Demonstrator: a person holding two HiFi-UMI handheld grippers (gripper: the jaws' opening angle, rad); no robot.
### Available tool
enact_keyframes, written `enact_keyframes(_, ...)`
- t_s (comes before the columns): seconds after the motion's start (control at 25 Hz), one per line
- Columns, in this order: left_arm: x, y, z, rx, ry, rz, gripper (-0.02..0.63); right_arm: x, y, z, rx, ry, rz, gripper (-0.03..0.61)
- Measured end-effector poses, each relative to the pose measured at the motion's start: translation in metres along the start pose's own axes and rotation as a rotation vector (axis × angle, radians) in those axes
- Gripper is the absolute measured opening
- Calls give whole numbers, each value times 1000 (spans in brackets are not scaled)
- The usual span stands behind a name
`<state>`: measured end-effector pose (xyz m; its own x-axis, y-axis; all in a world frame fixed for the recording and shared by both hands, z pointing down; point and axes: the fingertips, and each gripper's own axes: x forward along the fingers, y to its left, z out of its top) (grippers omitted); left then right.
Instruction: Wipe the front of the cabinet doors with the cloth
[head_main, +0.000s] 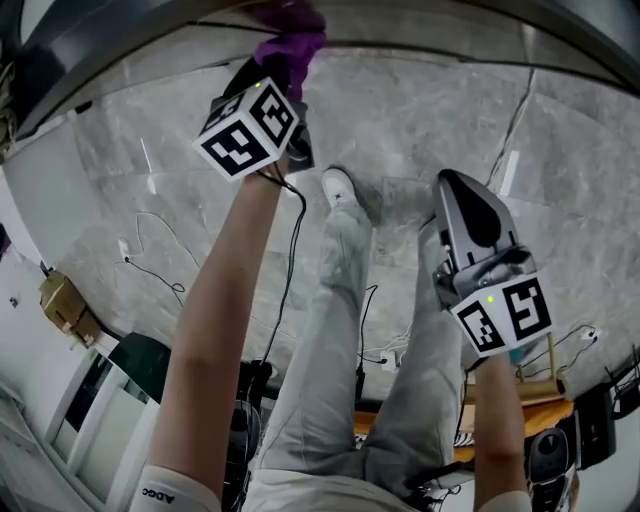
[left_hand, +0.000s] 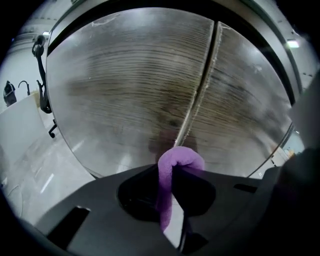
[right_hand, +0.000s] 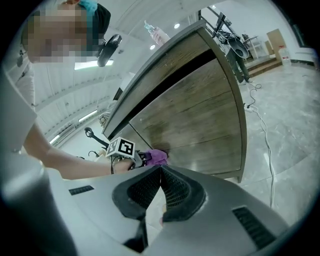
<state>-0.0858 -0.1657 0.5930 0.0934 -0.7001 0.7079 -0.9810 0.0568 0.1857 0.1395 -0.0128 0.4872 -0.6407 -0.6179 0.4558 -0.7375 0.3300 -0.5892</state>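
Note:
A purple cloth (head_main: 291, 42) is bunched in my left gripper (head_main: 283, 70), which is shut on it. In the left gripper view the cloth (left_hand: 176, 162) sticks up between the dark jaws and sits close against the wooden cabinet doors (left_hand: 135, 85), right at the vertical seam (left_hand: 200, 95) between two doors. From the right gripper view, the cloth (right_hand: 157, 156) touches the lower part of the cabinet front (right_hand: 200, 115). My right gripper (right_hand: 160, 169) is shut with nothing in it. It hangs back from the cabinet (head_main: 462, 190), above the person's legs.
A spray bottle (right_hand: 159, 35) stands on the cabinet top. Cables (head_main: 150, 270) trail over the grey marble floor, and a cardboard box (head_main: 65, 305) lies at the left. An office chair (left_hand: 42, 75) stands left of the cabinet. The person's shoe (head_main: 340, 187) is near the cabinet base.

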Motion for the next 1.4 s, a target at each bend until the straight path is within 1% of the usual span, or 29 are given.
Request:
enact_keyframes(0.12, -4, -30, -19, 30, 27, -15, 52, -20, -12, -1, -10, 11, 4, 26)
enact_keyframes(0.24, -4, -85, -46, 89, 66, -65, 52, -49, -36, -1, -13, 15, -13, 26)
enact_keyframes(0.4, 6, -166, -85, 145, 127, -149, 52, -91, -78, 0, -6, 21, -54, 26)
enact_keyframes(0.56, 21, -241, -109, 187, 164, -199, 52, -134, -126, 6, 6, 12, -98, 26)
enact_keyframes(0.64, 33, -272, -118, 204, 178, -216, 52, -153, -153, 7, 21, -1, -129, 26)
enact_keyframes(0.72, 48, -293, -120, 225, 193, -229, 52, -165, -175, 9, 41, -18, -165, 26)
enact_keyframes(0.8, 67, -297, -115, 234, 205, -235, 52, -164, -190, 12, 59, -37, -198, 26)
enact_keyframes(0.88, 83, -295, -111, 218, 217, -229, 52, -165, -200, 12, 75, -55, -229, 26)
enact_keyframes(1.0, 93, -306, -115, 176, 238, -213, 52, -190, -219, 5, 110, -81, -281, 26)
enact_keyframes(1.08, 95, -309, -118, 176, 247, -211, 52, -200, -225, -1, 127, -94, -305, 26)
enact_keyframes(1.2, 97, -293, -117, 193, 257, -207, 52, -192, -217, -7, 139, -106, -315, 26)
enact_keyframes(1.24, 98, -285, -117, 180, 259, -199, 52, -187, -213, -8, 140, -108, -311, 26)
enact_keyframes(1.4, 99, -242, -115, 80, 277, -142, 52, -163, -188, -8, 133, -108, -276, 26)
